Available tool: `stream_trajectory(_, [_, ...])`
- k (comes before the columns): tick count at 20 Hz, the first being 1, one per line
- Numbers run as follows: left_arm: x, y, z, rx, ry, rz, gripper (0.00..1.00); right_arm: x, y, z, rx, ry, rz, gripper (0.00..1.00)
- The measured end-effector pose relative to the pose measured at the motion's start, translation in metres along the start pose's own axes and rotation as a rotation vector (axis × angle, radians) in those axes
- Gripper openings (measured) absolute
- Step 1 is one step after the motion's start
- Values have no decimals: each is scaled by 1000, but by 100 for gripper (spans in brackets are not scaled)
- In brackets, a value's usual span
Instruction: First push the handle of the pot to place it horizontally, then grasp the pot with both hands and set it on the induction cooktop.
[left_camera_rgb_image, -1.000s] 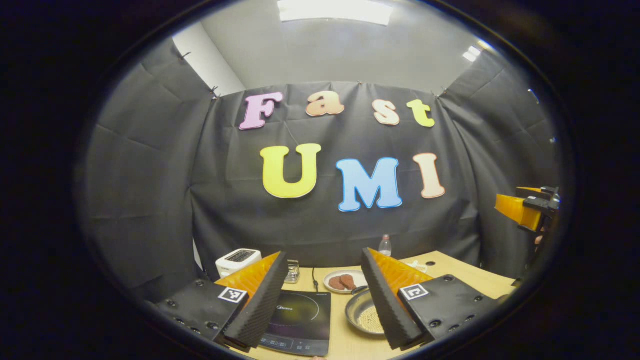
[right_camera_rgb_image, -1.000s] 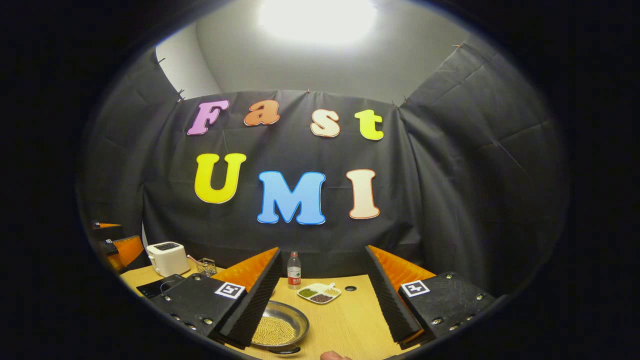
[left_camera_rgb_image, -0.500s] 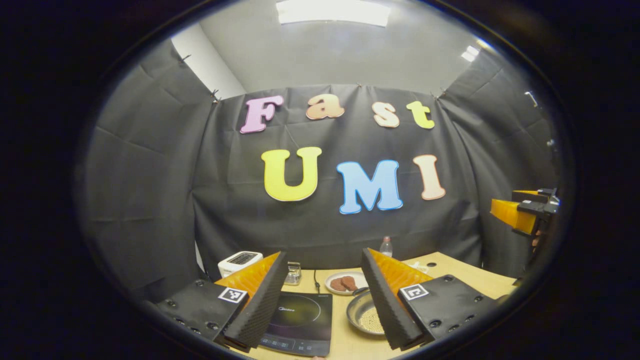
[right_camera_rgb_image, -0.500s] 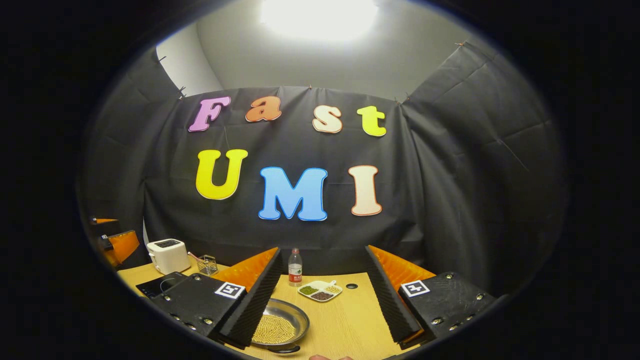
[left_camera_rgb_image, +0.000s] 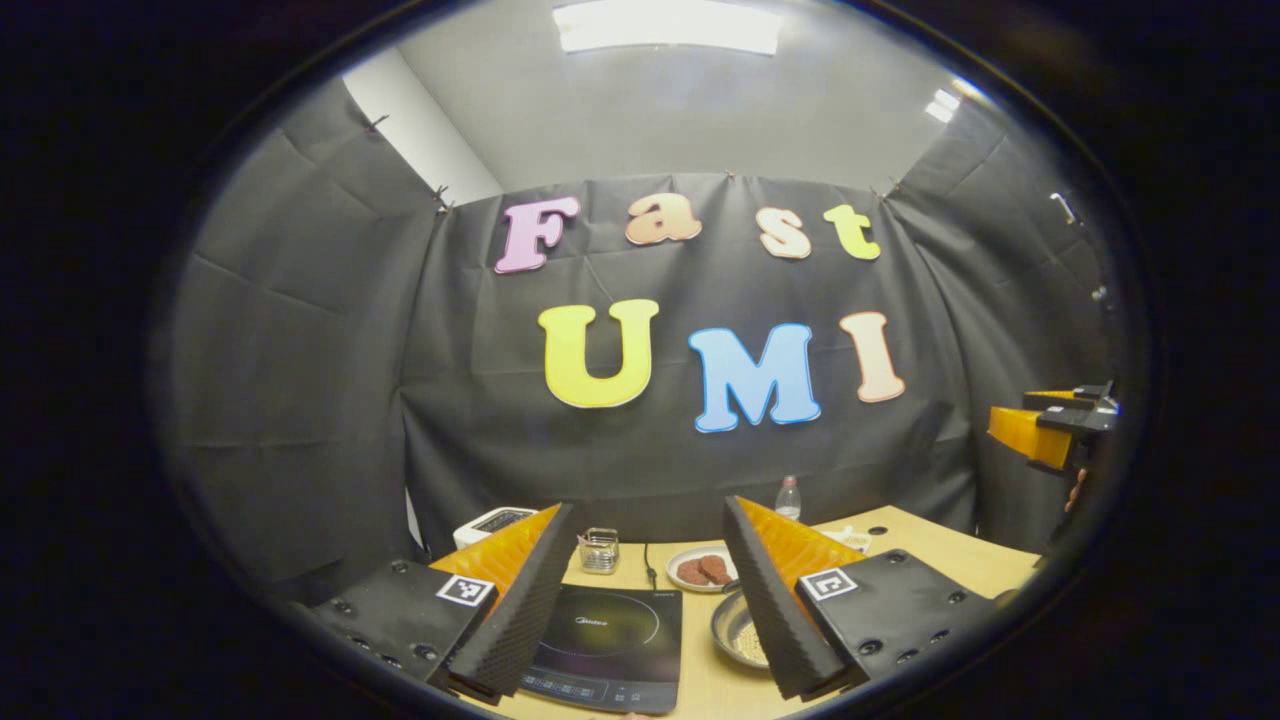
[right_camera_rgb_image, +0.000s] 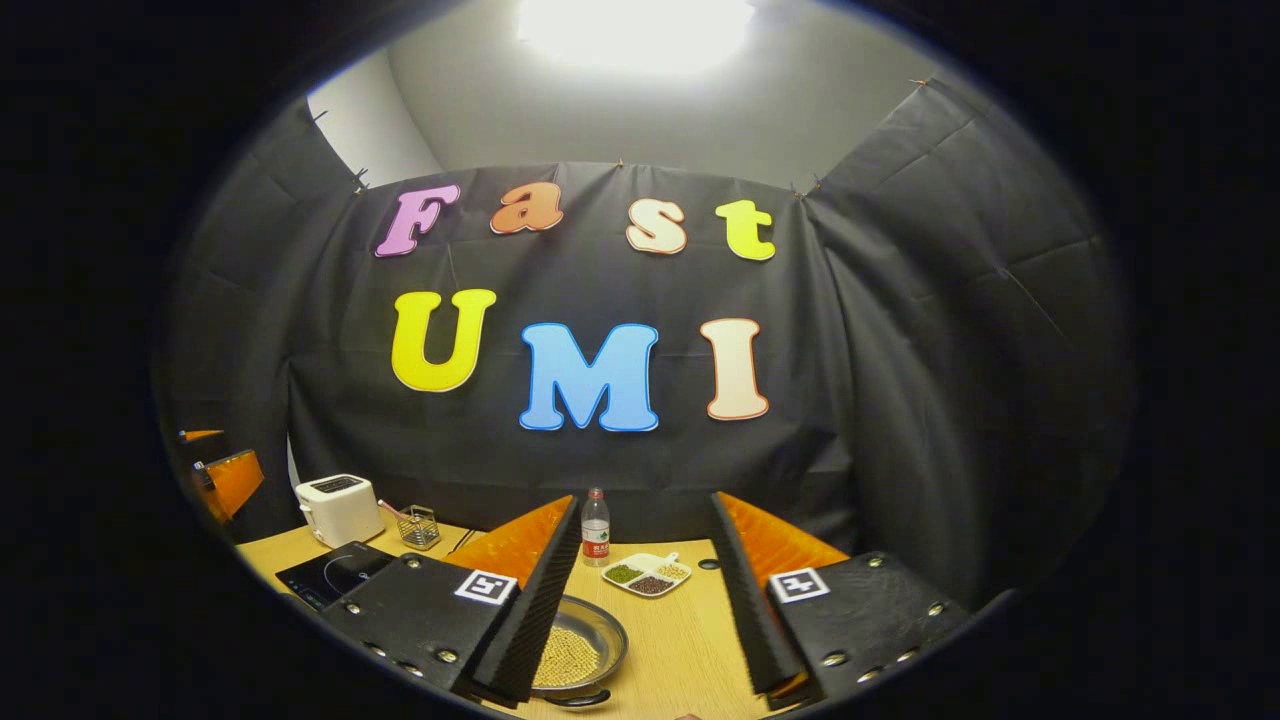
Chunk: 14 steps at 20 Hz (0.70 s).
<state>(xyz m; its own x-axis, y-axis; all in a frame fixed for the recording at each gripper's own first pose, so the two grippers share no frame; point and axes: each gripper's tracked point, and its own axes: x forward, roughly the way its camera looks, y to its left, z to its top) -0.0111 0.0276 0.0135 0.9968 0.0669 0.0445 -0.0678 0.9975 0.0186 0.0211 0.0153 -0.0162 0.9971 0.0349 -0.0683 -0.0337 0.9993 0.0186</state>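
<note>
In the left gripper view, the left hand-held gripper is held above the pale wooden worktop with its ridged black fingers spread wide and nothing between them. Directly ahead, between the fingers, a flat black glass induction cooktop is seen. Just beside the right finger, and partly hidden by it, lies the shallow round metal pot, holding small pale grains. Beyond it, a white plate carries brown patties. The right hand-held gripper is seen far off to the right, raised; its opening cannot be told here.

In the right gripper view, the right hand-held gripper is also spread and empty. The pot sits against the left finger, its dark handle pointing toward the camera. Ahead, a white divided dish holds green, yellow and dark beans.

The likely risk is spillage: a sharp push on the handle, or an uneven two-sided lift, could tip the shallow pot and scatter the grains.
</note>
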Motion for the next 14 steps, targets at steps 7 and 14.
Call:
stream_trajectory(7, [1,15,-3,-16,-1,14,100,2,16,-21,28,66,11,22])
stream_trajectory(14, [3,39,-2,-35,-9,13,95,-2,70,-51,6,168,165,7])
